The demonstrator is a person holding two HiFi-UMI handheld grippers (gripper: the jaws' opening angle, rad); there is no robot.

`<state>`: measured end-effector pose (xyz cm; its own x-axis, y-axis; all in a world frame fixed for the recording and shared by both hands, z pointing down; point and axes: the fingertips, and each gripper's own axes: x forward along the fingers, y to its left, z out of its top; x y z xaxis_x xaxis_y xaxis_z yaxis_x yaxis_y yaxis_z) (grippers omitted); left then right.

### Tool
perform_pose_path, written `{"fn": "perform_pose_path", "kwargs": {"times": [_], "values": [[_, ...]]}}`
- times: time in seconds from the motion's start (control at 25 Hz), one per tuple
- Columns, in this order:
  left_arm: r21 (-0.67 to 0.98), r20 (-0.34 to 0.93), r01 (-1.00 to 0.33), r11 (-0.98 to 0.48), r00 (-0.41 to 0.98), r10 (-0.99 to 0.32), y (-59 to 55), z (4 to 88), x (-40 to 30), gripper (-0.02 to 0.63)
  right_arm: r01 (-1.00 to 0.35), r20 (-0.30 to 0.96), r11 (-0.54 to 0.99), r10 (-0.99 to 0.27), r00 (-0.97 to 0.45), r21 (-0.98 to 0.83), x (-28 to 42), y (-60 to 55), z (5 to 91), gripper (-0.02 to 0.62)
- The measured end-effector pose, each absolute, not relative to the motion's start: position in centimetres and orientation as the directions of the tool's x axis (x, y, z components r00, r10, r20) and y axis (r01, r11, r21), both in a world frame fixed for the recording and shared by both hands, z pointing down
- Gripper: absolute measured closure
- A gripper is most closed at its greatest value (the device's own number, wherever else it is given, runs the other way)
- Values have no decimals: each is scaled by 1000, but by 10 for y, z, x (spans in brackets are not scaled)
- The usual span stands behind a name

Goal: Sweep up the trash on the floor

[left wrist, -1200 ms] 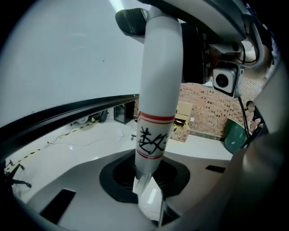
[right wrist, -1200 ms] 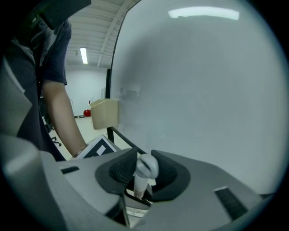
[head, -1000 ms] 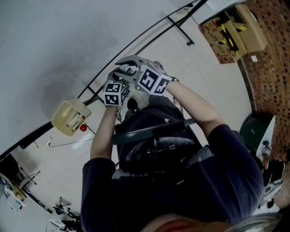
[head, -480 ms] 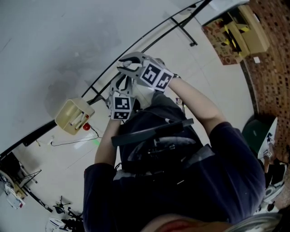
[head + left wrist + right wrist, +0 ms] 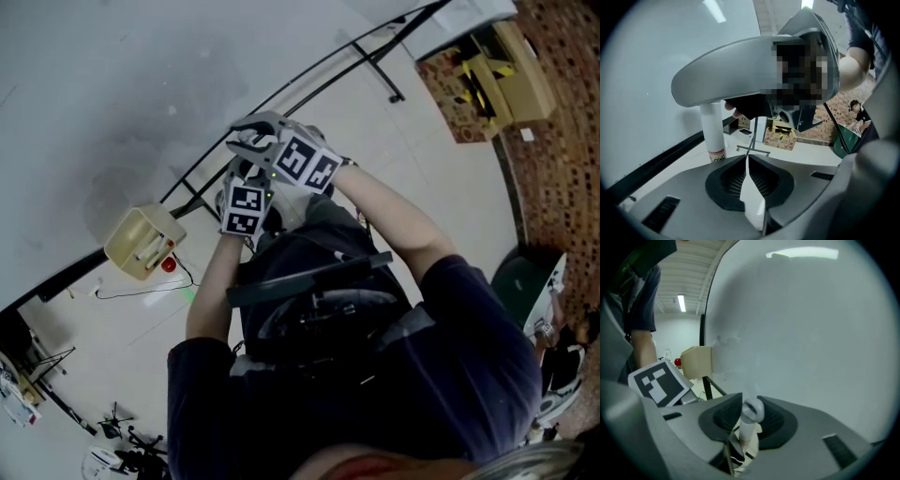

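Both tools are held close together in front of the person, over the pale floor (image 5: 441,178) near the wall (image 5: 112,84). The right tool (image 5: 751,409) grips the white handle (image 5: 746,430), whose grey looped end stands up between its pads. The left tool (image 5: 747,168) has just closed, and its pads meet with nothing between them (the handle stands just beyond it, a little to the left, under the right tool). A beige box (image 5: 142,242) sits on the floor at the left, by the foot of the wall.
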<state>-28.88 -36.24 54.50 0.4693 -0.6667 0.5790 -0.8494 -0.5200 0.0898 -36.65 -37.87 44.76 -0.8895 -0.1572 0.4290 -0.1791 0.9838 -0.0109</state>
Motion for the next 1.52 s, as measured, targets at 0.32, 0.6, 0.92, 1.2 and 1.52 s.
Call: {"fn": "perform_pose_path", "kwargs": {"times": [0.32,0.6,0.92,1.2,1.52], "values": [[24,607,-875,-483,397,-689,-369,558,-293,604,-158,452,987,-146,-880,11,-363,-379,458,413],[-36,628,-897,-441,323,-708,-375,571,-302,604,-194,461,980,-154,-874,-41,-353,-389,461,376],[-2,606,-906,-424,336,-721,-393,568,-298,604,-41,583,999,-51,-811,31,-358,-361,496,443],[8,630,-868,-497,390,-672,-389,581,-300,606,-68,602,997,-67,-796,22,-342,-361,512,457],[53,633,-839,-542,448,-632,-368,576,-296,606,-65,613,998,-36,-789,-26,-338,-353,518,457]]}}
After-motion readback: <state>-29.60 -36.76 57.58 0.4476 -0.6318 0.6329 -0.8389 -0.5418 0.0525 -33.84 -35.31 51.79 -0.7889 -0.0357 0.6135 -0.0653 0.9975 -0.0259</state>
